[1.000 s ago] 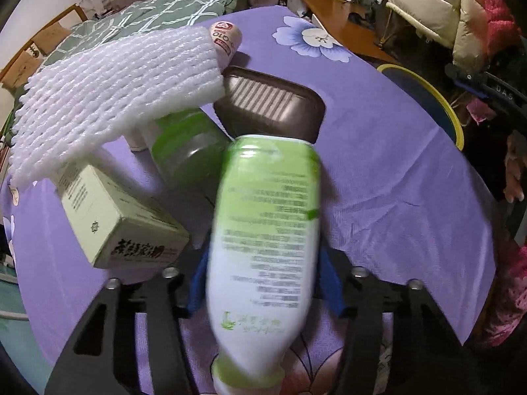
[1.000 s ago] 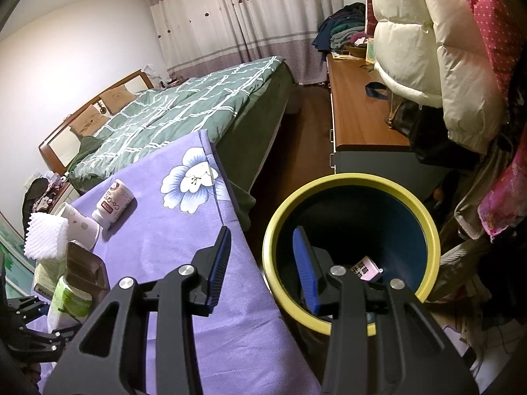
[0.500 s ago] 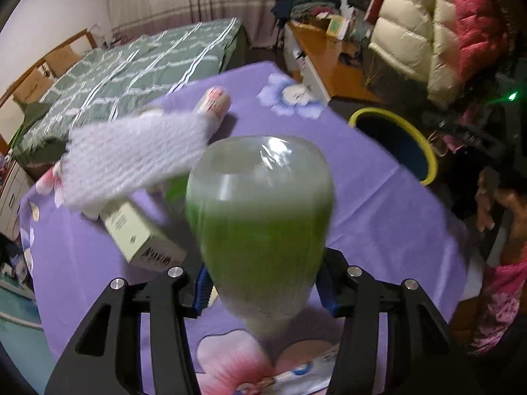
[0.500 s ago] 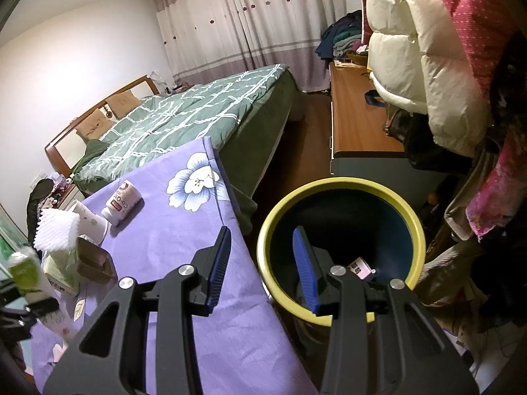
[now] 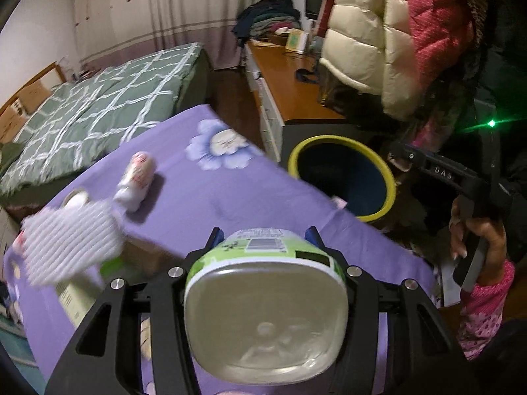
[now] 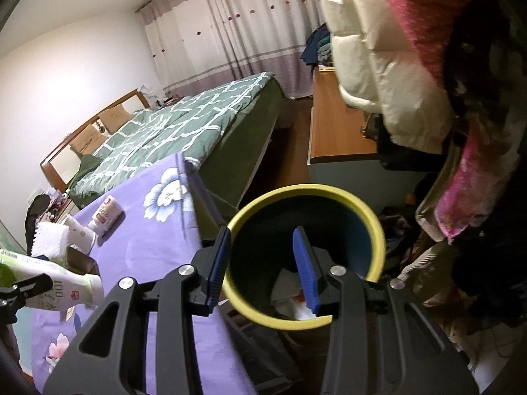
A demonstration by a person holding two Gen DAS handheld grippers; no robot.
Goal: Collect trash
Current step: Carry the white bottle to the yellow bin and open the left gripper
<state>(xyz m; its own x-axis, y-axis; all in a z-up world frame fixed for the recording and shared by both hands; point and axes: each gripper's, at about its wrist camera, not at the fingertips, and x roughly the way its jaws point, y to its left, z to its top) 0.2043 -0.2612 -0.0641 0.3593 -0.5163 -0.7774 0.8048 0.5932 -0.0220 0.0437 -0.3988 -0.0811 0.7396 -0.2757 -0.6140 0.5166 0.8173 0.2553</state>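
Observation:
My left gripper (image 5: 263, 240) is shut on a green and white plastic bottle (image 5: 266, 309), held above the purple table with its base toward the camera. The same bottle shows at the left edge of the right wrist view (image 6: 49, 279). A yellow-rimmed blue trash bin (image 5: 342, 177) stands past the table's right edge. My right gripper (image 6: 263, 256) is open and empty, over the bin (image 6: 369, 230), which holds some trash (image 6: 290, 296).
On the purple flowered tablecloth (image 5: 214, 194) lie a small white and red bottle (image 5: 136, 177), a white foam net sleeve (image 5: 69, 243), a green box (image 5: 74, 293) and a brown tray (image 6: 79, 260). A bed, a wooden desk and hanging jackets surround the table.
My left gripper has lifted the bottle off the table and turned it base-on to the camera, swinging toward the bin. My right gripper has risen slightly over the bin.

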